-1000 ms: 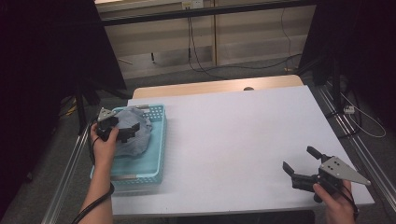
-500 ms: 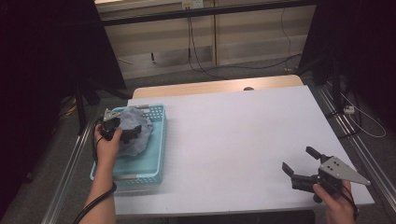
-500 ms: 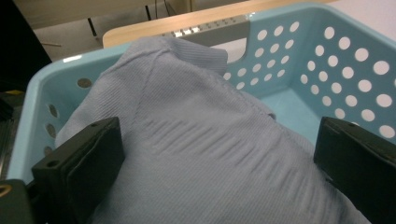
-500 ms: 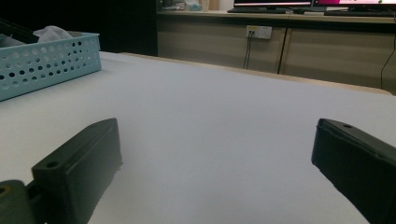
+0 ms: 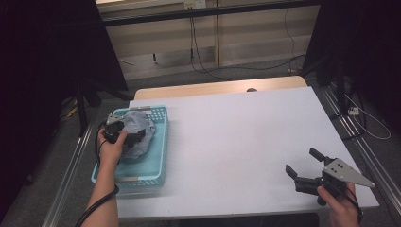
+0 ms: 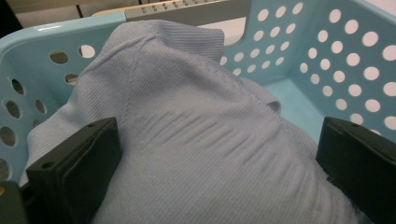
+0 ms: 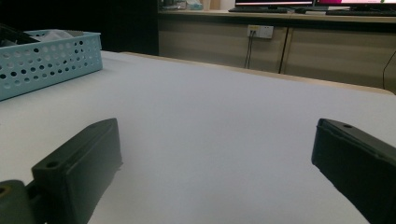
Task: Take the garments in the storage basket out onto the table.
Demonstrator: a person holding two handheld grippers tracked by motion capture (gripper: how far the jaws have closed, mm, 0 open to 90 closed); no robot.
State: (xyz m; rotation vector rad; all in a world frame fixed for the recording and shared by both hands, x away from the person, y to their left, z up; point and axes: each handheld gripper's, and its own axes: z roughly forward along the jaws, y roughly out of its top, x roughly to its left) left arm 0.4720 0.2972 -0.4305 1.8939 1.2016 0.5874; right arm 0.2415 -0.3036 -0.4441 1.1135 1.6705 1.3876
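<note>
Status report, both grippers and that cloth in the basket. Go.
Left gripper open, fingers astride grey cloth in blue basket. Right gripper open, idle over table. Nothing in the way.

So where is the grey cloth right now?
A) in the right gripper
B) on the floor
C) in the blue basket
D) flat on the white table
C: the cloth sits bunched inside the basket, holed walls around it, with the left gripper open, one jaw on each side of it.

Crumpled pale grey-blue ribbed cloth, heaped in the light-blue perforated basket.
</note>
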